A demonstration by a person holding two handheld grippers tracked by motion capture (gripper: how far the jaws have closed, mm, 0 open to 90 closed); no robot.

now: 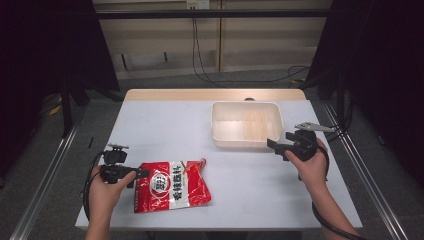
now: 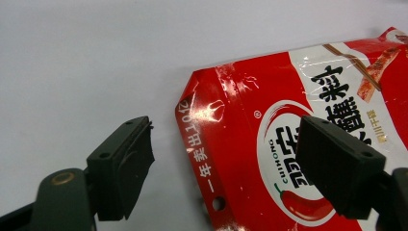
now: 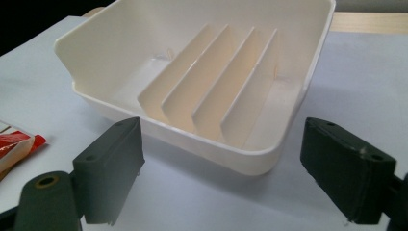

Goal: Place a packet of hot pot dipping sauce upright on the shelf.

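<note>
The left hand-held gripper hovers low over the white surface with its jaws wide, gripping nothing. The red packet lies flat just ahead of it, its corner edge between the jaws and part of it under one jaw. The right hand-held gripper is also wide and empty, with the cream bin just ahead of its jaws.
</note>
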